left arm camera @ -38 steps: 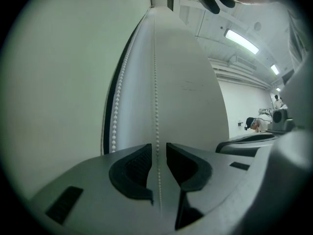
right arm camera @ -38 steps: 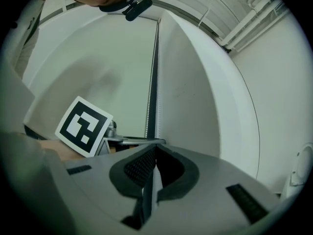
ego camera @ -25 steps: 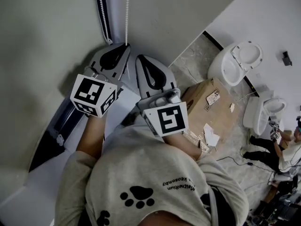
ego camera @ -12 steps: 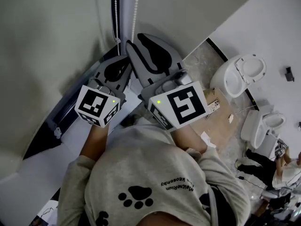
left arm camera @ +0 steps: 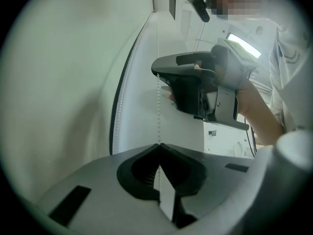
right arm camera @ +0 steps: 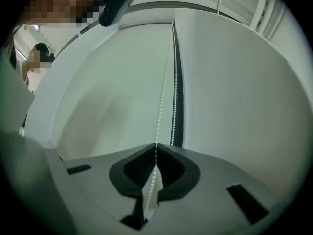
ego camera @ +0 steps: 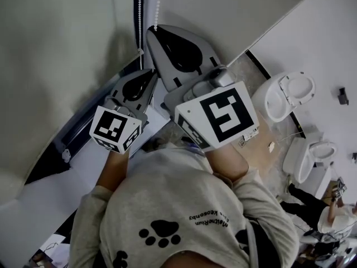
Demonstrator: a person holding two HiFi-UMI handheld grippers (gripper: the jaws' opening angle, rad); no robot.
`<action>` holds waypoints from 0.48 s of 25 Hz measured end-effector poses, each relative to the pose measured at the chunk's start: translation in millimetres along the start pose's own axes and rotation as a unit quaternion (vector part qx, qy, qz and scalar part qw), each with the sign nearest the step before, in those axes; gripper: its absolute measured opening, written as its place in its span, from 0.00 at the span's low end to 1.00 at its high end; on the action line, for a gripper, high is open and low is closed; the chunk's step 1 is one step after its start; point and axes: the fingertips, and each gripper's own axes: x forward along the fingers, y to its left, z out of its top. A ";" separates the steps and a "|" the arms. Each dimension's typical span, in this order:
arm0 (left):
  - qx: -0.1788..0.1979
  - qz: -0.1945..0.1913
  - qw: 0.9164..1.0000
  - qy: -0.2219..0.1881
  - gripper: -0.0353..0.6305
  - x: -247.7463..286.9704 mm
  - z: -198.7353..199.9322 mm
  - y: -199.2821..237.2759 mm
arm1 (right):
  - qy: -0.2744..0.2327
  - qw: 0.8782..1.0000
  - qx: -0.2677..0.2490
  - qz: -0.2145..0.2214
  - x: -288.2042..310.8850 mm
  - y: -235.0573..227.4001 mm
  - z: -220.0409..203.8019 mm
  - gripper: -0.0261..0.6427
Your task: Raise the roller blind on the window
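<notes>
The pale roller blind point(ego camera: 56, 66) fills the left of the head view. Its white bead chain point(ego camera: 158, 4) hangs in two strands beside a dark frame edge. My right gripper point(ego camera: 154, 29) is the upper one, shut on the right-hand strand; in the right gripper view the beads point(right arm camera: 161, 106) run straight into the closed tips point(right arm camera: 155, 146). My left gripper point(ego camera: 150, 71) sits just below, shut on the same strand point(left arm camera: 158, 111) where it enters the tips point(left arm camera: 159, 146). The left gripper view has the right gripper point(left arm camera: 195, 89) above it. The other strand point(ego camera: 139, 15) hangs free.
The blind's bottom bar point(ego camera: 72, 133) lies above a white sill point(ego camera: 33, 216). On the floor to the right stand two white toilets point(ego camera: 281, 96) point(ego camera: 304, 155) and a cardboard box point(ego camera: 254, 135). A person point(ego camera: 329, 214) crouches at the far lower right.
My right gripper has climbed the chain from beside the left gripper to well above it. The left gripper has shifted only slightly and still pinches the chain.
</notes>
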 end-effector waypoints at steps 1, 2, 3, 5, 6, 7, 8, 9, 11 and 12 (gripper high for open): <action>0.001 0.003 1.000 0.002 0.07 -0.1 -2.5 0.3 | 0.005 1.000 -0.001 0.002 0.3 0.3 -2.7 0.06; 0.000 0.005 1.000 0.003 0.07 -0.2 -6.0 0.5 | 0.010 1.000 -0.003 0.004 0.3 0.7 -6.5 0.06; -0.002 0.009 1.000 0.003 0.07 -0.4 -10.0 0.8 | 0.014 1.000 -0.005 0.005 0.1 0.9 -10.6 0.06; -0.009 0.017 1.000 -0.008 0.07 -1.4 -15.6 1.9 | 0.013 1.000 -0.006 0.005 -1.3 1.1 -16.3 0.06; -0.009 0.021 1.000 -0.014 0.07 -2.0 -16.9 2.6 | 0.010 1.000 -0.004 0.005 -2.1 1.3 -17.5 0.06; -0.006 0.024 1.000 -0.018 0.07 -2.3 -17.8 3.1 | 0.006 1.000 -0.003 0.004 -2.6 1.2 -18.4 0.06; -0.001 0.026 0.999 -0.019 0.07 -2.3 -18.5 3.6 | 0.003 1.000 -0.001 0.003 -2.9 0.8 -19.2 0.06; 0.001 0.027 0.999 -0.019 0.06 -2.1 -19.1 4.1 | 0.000 1.000 0.002 0.001 -3.1 0.1 -19.9 0.06; 0.001 0.028 0.999 -0.017 0.07 -1.4 -19.9 5.7 | -0.003 1.000 0.007 0.000 -3.5 -1.6 -20.9 0.06; 0.002 0.028 0.999 -0.015 0.07 -0.8 -20.2 6.2 | -0.004 1.000 0.006 -0.001 -3.9 -2.5 -21.3 0.06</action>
